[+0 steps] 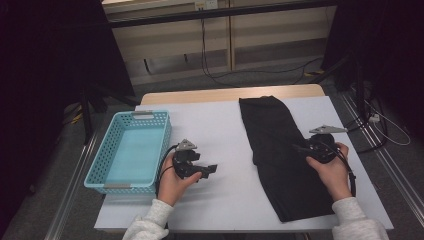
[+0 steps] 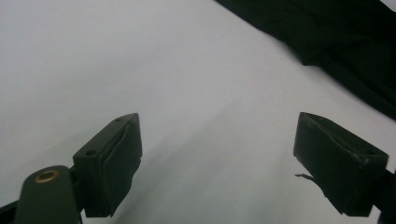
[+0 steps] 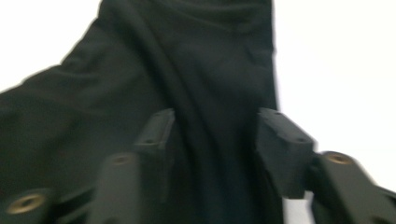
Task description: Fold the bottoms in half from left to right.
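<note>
At the bottom edge of the high view, two light-sleeved forearms enter, each hand carrying a gripper. Lower centre-left, the left gripper hangs over bare white table covering, its jaws spread wide with nothing between them, as the left gripper view confirms; the pads frame only white surface, with the dark cloth at the upper right of that frame. Right of centre, the right gripper sits over the black garment, its jaws parted with a raised fold of the fabric running between them; the pads do not visibly press on it, so it reads as straddling rather than pinching. The garment lies flat as a long folded strip from the lower right of the table to its far edge, well apart from the left gripper. It is judged soft, limp and light: it will drape and slide on the smooth covering, so hold is best taken at an edge or at a raised fold, pinching through all layers. Left of the left gripper, just beside it, stands a light-blue perforated basket, holding nothing visible. Nothing lies between garment and basket except the left gripper itself. Beyond the table, cables trail over the floor before pale wall panels.
</note>
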Demonstrator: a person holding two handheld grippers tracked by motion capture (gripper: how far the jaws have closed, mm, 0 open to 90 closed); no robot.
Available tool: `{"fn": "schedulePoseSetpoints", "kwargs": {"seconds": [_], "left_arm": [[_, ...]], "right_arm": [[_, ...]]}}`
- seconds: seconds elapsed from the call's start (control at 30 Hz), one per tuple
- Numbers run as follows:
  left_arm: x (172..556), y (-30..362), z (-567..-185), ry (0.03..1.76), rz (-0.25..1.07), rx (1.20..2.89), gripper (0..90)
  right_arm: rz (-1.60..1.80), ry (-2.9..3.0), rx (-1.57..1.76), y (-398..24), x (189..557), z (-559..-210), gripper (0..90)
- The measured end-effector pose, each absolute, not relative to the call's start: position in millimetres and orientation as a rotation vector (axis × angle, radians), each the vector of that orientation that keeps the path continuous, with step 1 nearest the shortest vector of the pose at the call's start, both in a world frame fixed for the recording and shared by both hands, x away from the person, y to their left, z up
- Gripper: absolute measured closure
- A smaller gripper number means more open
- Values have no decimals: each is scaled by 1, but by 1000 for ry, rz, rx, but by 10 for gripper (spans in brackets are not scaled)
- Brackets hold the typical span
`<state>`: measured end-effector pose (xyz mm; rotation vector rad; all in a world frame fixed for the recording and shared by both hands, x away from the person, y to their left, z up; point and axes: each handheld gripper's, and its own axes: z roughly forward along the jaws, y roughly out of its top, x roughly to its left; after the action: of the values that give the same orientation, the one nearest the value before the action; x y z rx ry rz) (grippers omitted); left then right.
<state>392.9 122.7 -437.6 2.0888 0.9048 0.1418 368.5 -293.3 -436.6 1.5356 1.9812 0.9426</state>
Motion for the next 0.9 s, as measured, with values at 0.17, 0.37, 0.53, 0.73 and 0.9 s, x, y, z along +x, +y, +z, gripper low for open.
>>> {"fn": "schedulePoseSetpoints", "kwargs": {"seconds": [0.17,0.37,0.53,0.73,0.9], "left_arm": [[392,122,-437,900,137,2091,150],[391,124,-435,907,143,2088,150],[390,125,-437,913,147,2093,150],[390,128,-439,916,148,2093,150],[389,129,-439,923,145,2087,149]], "right_arm": [[1035,1989,1508,-274,377,-431,298],[1042,2030,1463,-247,390,-425,229],[1061,2070,1439,-222,404,-432,257],[1002,2109,1424,-195,425,-442,261],[910,2135,1392,-178,444,-445,275]]}}
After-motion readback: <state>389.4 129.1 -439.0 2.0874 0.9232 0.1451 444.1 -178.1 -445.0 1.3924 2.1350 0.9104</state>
